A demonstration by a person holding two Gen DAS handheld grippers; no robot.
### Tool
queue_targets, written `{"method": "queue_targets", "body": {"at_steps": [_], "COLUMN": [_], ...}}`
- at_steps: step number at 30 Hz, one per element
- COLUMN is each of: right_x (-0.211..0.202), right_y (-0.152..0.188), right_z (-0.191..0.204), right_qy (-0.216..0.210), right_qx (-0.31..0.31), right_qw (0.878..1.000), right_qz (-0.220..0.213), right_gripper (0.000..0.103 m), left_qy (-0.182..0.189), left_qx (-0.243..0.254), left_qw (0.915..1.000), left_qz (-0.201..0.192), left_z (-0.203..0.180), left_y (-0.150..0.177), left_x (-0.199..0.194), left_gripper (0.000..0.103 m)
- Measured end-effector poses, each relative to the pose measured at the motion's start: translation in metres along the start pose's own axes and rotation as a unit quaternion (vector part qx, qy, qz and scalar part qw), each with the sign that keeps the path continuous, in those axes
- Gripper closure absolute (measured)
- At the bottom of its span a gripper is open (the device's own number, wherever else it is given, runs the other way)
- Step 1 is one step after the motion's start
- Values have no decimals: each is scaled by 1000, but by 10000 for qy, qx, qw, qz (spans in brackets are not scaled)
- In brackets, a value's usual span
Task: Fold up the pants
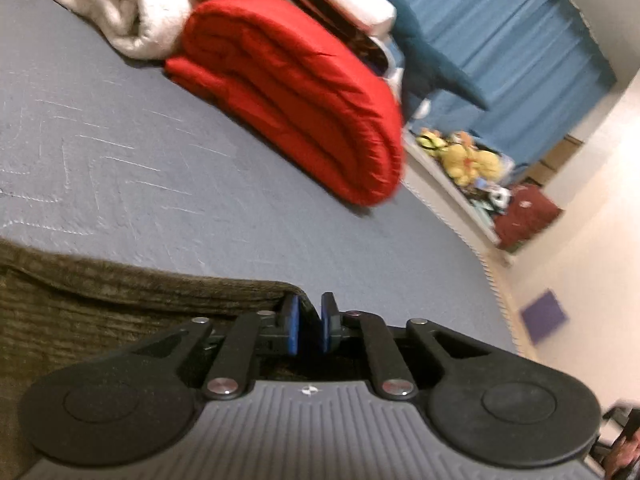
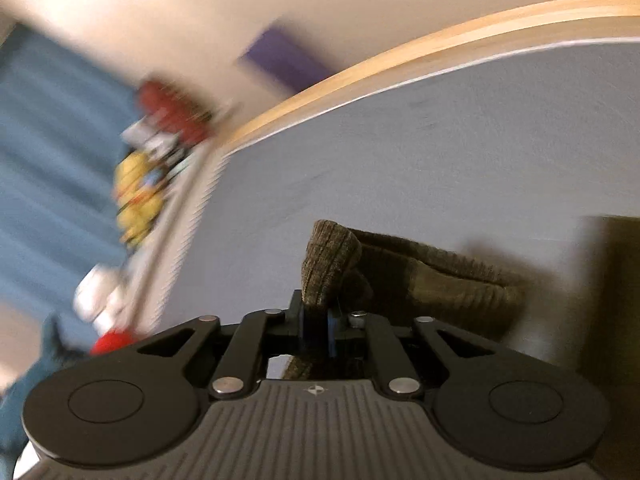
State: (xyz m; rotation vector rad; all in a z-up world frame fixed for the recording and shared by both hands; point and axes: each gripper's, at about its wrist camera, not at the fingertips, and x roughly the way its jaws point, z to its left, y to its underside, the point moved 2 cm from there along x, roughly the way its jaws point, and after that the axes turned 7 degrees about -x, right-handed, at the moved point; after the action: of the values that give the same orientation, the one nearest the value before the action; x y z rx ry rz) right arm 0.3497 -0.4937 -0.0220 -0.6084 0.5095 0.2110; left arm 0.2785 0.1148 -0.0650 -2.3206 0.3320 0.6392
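Pinching soft, limp olive-green ribbed corduroy pants (image 2: pixel 420 276) at corners, left gripper (image 1: pixel 309 326) and right gripper (image 2: pixel 318 330) lift them over a grey-blue mattress (image 1: pixel 168 160); edges grip best.

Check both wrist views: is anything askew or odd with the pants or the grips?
Nothing looks damaged. The left hand-held gripper pinches a corner of the olive pants; the right hand-held gripper is shut on a bunched fold of them, which stands up above the bed. The right view is motion-blurred.
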Motion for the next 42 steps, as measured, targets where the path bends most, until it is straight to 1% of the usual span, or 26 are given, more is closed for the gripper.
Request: {"method": "queue_targets", "body": {"at_steps": [1, 2, 4, 5, 7, 9, 11, 14, 16, 18, 20, 22, 26, 27, 28, 29, 30, 31, 32, 33, 35, 36, 37, 39, 40, 42], "right_x": [24, 33, 38, 39, 37, 41, 54, 75, 93, 108, 123, 137, 153, 157, 162, 166, 172, 172, 171, 166, 146, 135, 121, 93, 77, 51], "right_y": [2, 7, 18, 25, 38, 49, 57, 67, 71, 71, 69, 65, 62, 62, 62, 62, 61, 60, 58, 57, 51, 48, 46, 42, 41, 40], "right_z": [5, 4, -1, -4, -18, -33, -52, -74, -75, -71, -68, -70, -60, -56, -55, -54, -55, -55, -54, -54, -52, -51, -49, -52, -58, -75], "right_qy": [-86, 17, 104, -86, -297, -205, -16, 134, 50, -82, 51, 185, 305, 353, 400, 479, 514, 486, 522, 534, 318, 225, 171, 159, 224, 494], "right_qx": [-113, -103, -263, -451, -814, -1193, -1364, -1259, -1367, -1549, -1499, -1318, -1565, -1660, -1735, -1807, -1851, -1859, -1914, -1945, -1913, -1944, -1975, -1952, -1931, -1888], "right_qw": [9997, 9998, 9996, 9989, 9962, 9926, 9904, 9910, 9891, 9858, 9859, 9888, 9862, 9847, 9833, 9816, 9806, 9807, 9797, 9793, 9810, 9804, 9795, 9788, 9782, 9770], "right_qz": [205, 189, 75, 62, -8, 25, 206, 440, 552, 641, 744, 680, 452, 398, 382, 393, 401, 363, 302, 193, -91, -229, -350, -592, -734, -863], "right_gripper": [57, 54, 52, 52, 52, 52, 52, 52, 52, 52, 52, 53, 55, 59, 73, 85, 92, 93, 94, 94, 95, 95, 95, 95, 95, 95], "left_qy": [-70, -77, -183, -168, -69, 135, 368, 737, 794, 834, 925, 851, 464, 431, 382, 353, 340, 266, 151, 152, 404, 581, 846, 1287, 1583, 1906], "left_qx": [-35, -74, 34, 192, 737, 1375, 1944, 2712, 3153, 3419, 3551, 3761, 4299, 4425, 4635, 4778, 4854, 4921, 4987, 5008, 4990, 5026, 5127, 5390, 5505, 5629], "left_qw": [10000, 9999, 9998, 9996, 9972, 9904, 9794, 9547, 9378, 9264, 9188, 9105, 8879, 8824, 8741, 8681, 8646, 8620, 8592, 8580, 8588, 8555, 8464, 8209, 8041, 7814], "left_qz": [-10, -58, -119, -109, -82, 104, 411, 979, 1220, 1341, 1453, 1491, 1568, 1538, 1400, 1299, 1249, 1187, 1133, 1129, 1085, 1100, 1168, 1379, 1595, 1904], "left_z": [10, 18, 25, 23, 13, -1, -14, -27, -34, -38, -42, -45, -46, -45, -45, -46, -47, -49, -49, -50, -48, -48, -46, -46, -43, -38], "left_y": [2, 5, 7, 9, 17, 31, 49, 82, 104, 119, 130, 143, 169, 176, 185, 189, 191, 191, 190, 188, 182, 180, 179, 184, 186, 191], "left_x": [4, 4, 3, 2, 0, 0, 4, 14, 21, 26, 32, 36, 50, 51, 50, 50, 51, 51, 51, 49, 39, 33, 26, 14, 6, -4], "left_gripper": [89, 88, 85, 85, 85, 85, 82, 81, 73, 69, 66, 58, 48, 47, 46, 48, 54, 75, 85, 87, 89, 89, 89, 89, 89, 89]}}
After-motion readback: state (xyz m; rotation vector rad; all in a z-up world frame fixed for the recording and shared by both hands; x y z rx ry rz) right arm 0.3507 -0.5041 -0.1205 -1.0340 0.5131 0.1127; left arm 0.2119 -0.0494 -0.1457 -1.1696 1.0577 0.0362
